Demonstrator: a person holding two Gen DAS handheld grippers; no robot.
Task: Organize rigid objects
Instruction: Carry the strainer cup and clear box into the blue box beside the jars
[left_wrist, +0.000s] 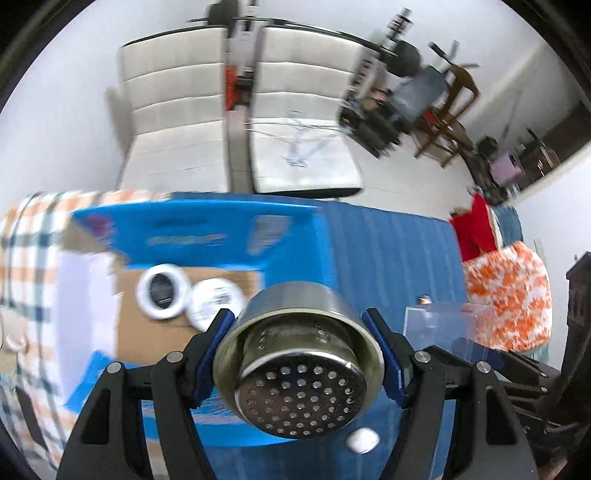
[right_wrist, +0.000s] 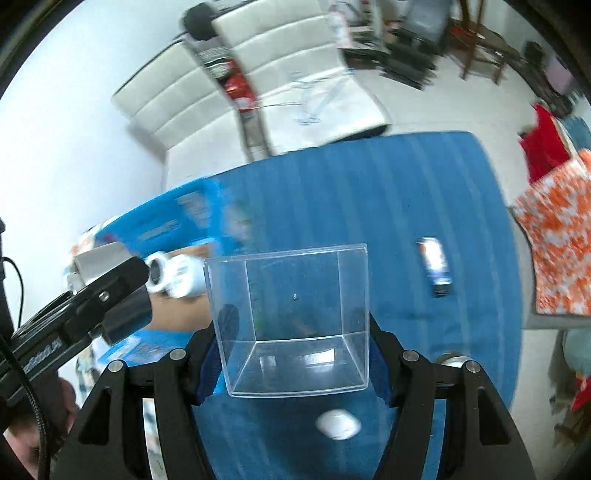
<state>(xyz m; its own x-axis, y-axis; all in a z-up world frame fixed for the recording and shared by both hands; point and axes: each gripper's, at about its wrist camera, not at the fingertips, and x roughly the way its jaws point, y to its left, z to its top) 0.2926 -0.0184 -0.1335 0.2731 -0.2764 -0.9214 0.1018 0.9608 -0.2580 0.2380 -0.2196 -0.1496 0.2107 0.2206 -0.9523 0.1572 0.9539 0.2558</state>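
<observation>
My left gripper (left_wrist: 299, 325) is shut on a round steel strainer cup (left_wrist: 295, 354), its perforated bottom facing the camera, held high above the blue mat. Below it, slightly left, an open cardboard box (left_wrist: 155, 332) with blue flaps holds two white round containers (left_wrist: 164, 291). My right gripper (right_wrist: 295, 325) is shut on a clear plastic box (right_wrist: 291, 317), empty, its blue pads against the two side walls. That clear box (left_wrist: 443, 325) also shows at the right in the left wrist view. The left gripper's black body (right_wrist: 110, 295) fills the left side of the right wrist view.
A blue mat (right_wrist: 369, 206) covers the surface. On it lie a small white round object (right_wrist: 338, 424) and a small dark-tipped tube (right_wrist: 436, 266). Orange patterned cloth (right_wrist: 557, 240) and red fabric (left_wrist: 474, 229) lie right. Checked cloth (left_wrist: 29, 258) lies left. A white sofa (left_wrist: 184, 103) stands behind.
</observation>
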